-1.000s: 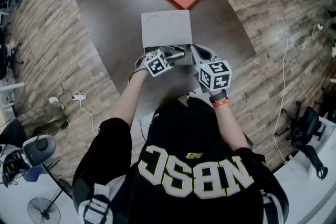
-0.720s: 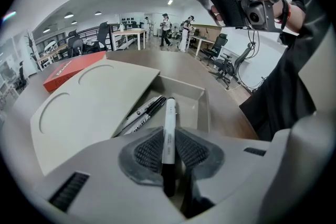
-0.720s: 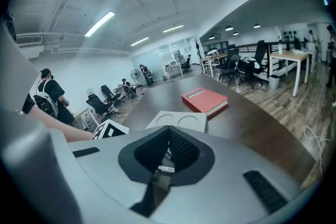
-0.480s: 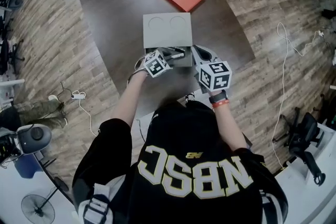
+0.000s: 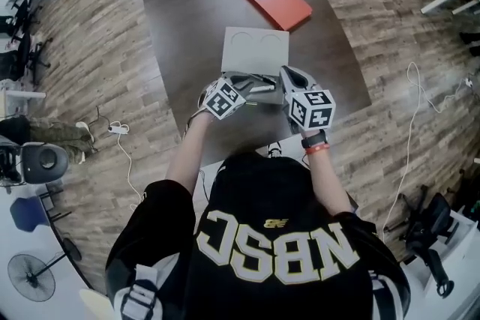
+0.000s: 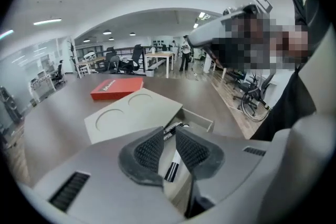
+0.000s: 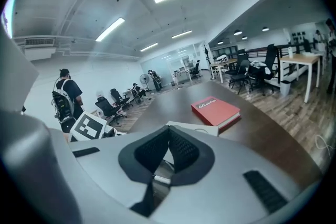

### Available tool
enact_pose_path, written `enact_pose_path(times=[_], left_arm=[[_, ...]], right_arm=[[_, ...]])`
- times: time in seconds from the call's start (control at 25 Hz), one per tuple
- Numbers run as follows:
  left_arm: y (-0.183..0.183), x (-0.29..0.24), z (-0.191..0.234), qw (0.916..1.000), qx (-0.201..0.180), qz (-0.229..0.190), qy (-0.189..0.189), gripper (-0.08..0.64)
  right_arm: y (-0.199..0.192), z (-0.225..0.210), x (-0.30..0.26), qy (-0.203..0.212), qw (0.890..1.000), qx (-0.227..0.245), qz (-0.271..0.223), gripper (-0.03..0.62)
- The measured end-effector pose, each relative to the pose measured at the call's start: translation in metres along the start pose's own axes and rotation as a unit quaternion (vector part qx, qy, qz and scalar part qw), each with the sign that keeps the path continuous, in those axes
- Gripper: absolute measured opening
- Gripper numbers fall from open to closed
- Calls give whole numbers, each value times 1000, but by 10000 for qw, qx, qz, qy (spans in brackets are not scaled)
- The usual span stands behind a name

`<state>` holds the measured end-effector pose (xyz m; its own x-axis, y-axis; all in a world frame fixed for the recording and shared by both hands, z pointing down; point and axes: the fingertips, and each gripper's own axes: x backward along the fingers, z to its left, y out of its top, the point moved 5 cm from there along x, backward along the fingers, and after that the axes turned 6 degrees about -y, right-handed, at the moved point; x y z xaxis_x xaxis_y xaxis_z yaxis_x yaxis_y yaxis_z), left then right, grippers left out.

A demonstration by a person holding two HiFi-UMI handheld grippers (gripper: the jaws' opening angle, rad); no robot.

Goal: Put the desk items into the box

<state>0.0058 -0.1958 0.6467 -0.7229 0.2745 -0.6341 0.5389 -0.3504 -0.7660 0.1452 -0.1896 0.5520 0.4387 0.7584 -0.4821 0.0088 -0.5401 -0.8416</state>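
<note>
A grey box [image 5: 255, 50] lies on the dark table, its lid [image 6: 128, 117] marked with two round recesses and slid back from the near end. In the uncovered compartment [image 6: 198, 119] lie black-and-white marker pens [image 6: 172, 169]. My left gripper [image 6: 169, 140] hangs just above that opening, its pads a narrow gap apart with nothing between them; the pen shows through the gap, lower down in the box. My right gripper [image 7: 169, 132] is beside it at the box's near right corner, fingertips touching and empty. In the head view both marker cubes [image 5: 223, 99] sit at the box's near edge.
A red book [image 5: 277, 1] lies on the table [image 5: 187, 4] beyond the box, also in the right gripper view as the red book [image 7: 216, 111]. Wood floor surrounds the table, with cables and office chairs. A person [image 7: 65, 97] stands far off.
The head camera has swung, so table, box and book sit further right and lower in the picture. Both grippers stay at the box's near open end.
</note>
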Motion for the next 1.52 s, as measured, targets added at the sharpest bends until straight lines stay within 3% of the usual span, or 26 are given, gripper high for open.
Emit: enact_pose_path(times=[0.24, 0.48, 0.6, 0.88, 1.16, 1.32, 1.52], left_arm=[[20, 50, 11, 9939, 294, -693, 803, 78], [43, 97, 11, 9760, 476, -1452, 1551, 63], [53, 119, 13, 9626, 644, -1802, 1921, 58], [70, 158, 25, 9178, 1230, -2636, 2705, 40], [98, 181, 25, 8877, 1179, -3211, 3083, 20], [110, 184, 26, 8827, 1035, -3287, 3194, 14], [118, 180, 21, 8889, 877, -3223, 3135, 12]], right_arm=[[18, 10, -15, 220, 9995, 199, -136, 9], [30, 16, -17, 222, 9986, 271, -401, 9], [40, 17, -16, 87, 9973, 311, -665, 11], [57, 10, -12, -226, 9948, 348, -925, 11], [74, 9, -2, -379, 9904, 613, -1176, 9], [81, 10, 1, -383, 9888, 677, -1271, 9], [81, 10, 4, -383, 9882, 697, -1308, 9]])
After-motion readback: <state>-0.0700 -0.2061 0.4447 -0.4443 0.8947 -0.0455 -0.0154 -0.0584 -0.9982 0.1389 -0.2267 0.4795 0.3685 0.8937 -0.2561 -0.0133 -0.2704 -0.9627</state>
